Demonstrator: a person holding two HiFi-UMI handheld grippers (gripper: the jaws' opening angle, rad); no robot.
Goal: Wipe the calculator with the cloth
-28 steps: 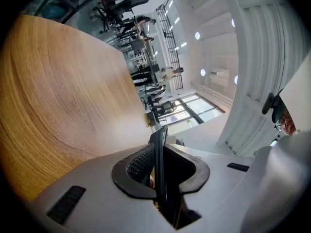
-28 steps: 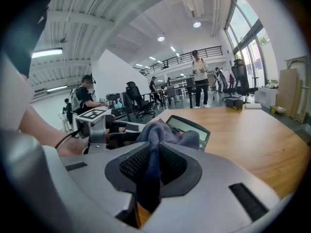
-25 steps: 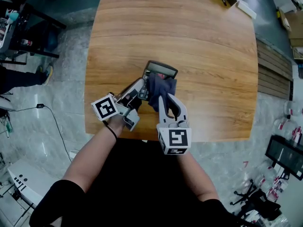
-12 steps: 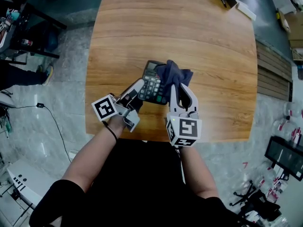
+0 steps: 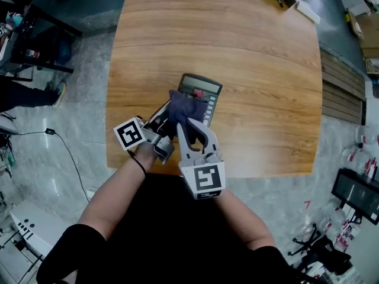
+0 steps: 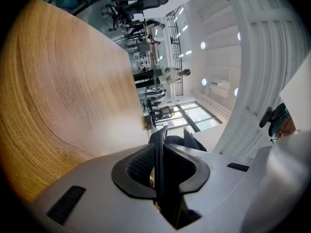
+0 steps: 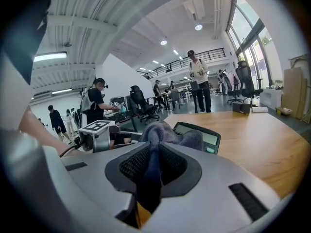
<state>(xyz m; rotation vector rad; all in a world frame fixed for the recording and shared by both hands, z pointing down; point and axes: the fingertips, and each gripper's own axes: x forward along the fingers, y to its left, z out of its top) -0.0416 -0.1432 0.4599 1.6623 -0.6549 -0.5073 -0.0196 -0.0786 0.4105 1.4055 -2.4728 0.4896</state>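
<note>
Head view: calculator [image 5: 202, 92] is at the near-middle of the worktop [image 5: 249, 46], display end away from the person. Left tongs [image 5: 166, 116] are clamped on the calculator's left edge. Right tongs [image 5: 189, 122] are clamped on the dark blue cloth [image 5: 183, 106], which is bunched against the keypad.

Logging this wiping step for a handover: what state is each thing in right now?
Calculator: clamped by one edge, display uncovered, keys partly under the cloth.
Cloth: bunched up, pinched, resting on the keypad.
Left gripper: shut on the calculator.
Right gripper: shut on the cloth.
</note>
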